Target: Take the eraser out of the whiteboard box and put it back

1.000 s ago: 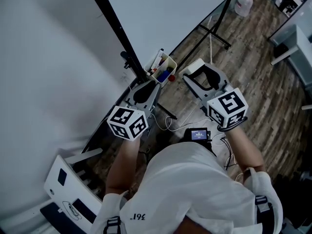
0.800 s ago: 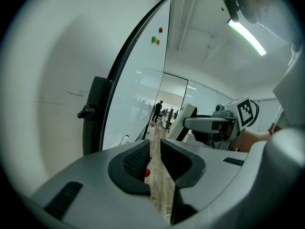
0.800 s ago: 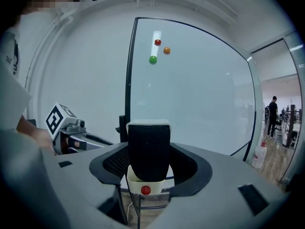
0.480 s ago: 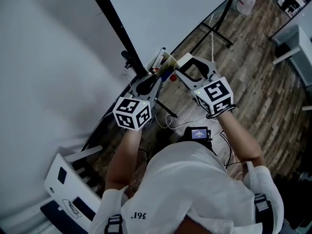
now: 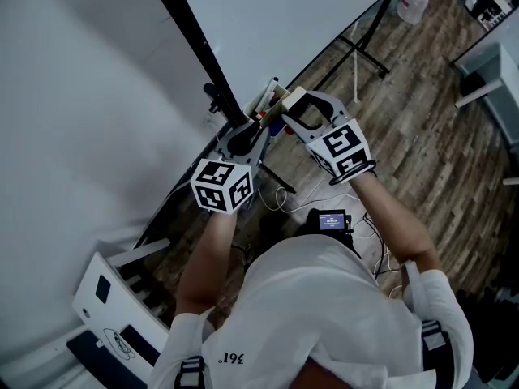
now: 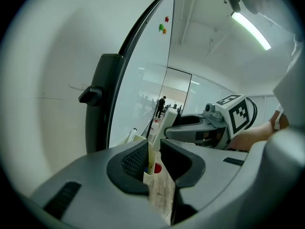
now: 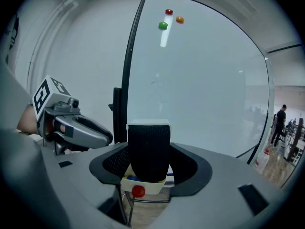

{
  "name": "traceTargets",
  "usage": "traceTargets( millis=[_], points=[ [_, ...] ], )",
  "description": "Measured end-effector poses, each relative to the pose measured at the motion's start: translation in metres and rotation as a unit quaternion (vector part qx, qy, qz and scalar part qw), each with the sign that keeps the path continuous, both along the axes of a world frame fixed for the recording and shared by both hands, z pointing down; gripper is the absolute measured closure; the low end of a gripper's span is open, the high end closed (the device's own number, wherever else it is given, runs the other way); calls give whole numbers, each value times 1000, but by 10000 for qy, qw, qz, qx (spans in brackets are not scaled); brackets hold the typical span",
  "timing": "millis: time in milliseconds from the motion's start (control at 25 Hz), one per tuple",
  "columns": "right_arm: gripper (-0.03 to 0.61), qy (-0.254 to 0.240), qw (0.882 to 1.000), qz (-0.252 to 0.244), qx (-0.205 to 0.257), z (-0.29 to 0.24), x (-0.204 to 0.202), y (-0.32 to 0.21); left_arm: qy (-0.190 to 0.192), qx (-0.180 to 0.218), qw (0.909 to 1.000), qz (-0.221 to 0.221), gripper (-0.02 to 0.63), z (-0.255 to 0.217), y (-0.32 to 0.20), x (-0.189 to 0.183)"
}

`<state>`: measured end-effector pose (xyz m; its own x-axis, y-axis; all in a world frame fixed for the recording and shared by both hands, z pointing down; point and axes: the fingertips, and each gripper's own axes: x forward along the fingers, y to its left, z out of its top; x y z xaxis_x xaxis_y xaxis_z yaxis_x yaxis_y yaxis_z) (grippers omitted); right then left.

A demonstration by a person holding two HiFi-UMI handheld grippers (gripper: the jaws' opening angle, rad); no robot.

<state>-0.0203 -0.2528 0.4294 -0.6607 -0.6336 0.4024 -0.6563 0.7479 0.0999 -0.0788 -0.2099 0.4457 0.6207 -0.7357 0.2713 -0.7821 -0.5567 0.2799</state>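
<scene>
Head view: the left gripper (image 5: 243, 141) and right gripper (image 5: 285, 110) meet at the whiteboard box (image 5: 261, 100), beside the board's black frame (image 5: 195, 47).

Left gripper view: the jaws are pressed together on the box's near wall.

Right gripper view: the jaws pinch the eraser (image 7: 148, 144), felt face to camera. Its lower end sits at the box mouth, above a red cap (image 7: 138, 191).

Judgement: the eraser is in transit at the mouth, and withdrawal or return cannot be told. The next move calls for straight vertical travel clear of the walls.

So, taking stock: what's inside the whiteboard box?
A blue item and a white marker show in the box; the eraser in the right gripper covers the rest.
</scene>
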Motion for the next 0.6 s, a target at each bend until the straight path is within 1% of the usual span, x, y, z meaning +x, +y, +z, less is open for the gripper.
traceTargets(
  millis=[600],
  points=[
    [314, 109, 9990, -283, -329, 39, -28, -10, 30, -223, 9992, -339, 540, 17, 9, -24]
  ],
)
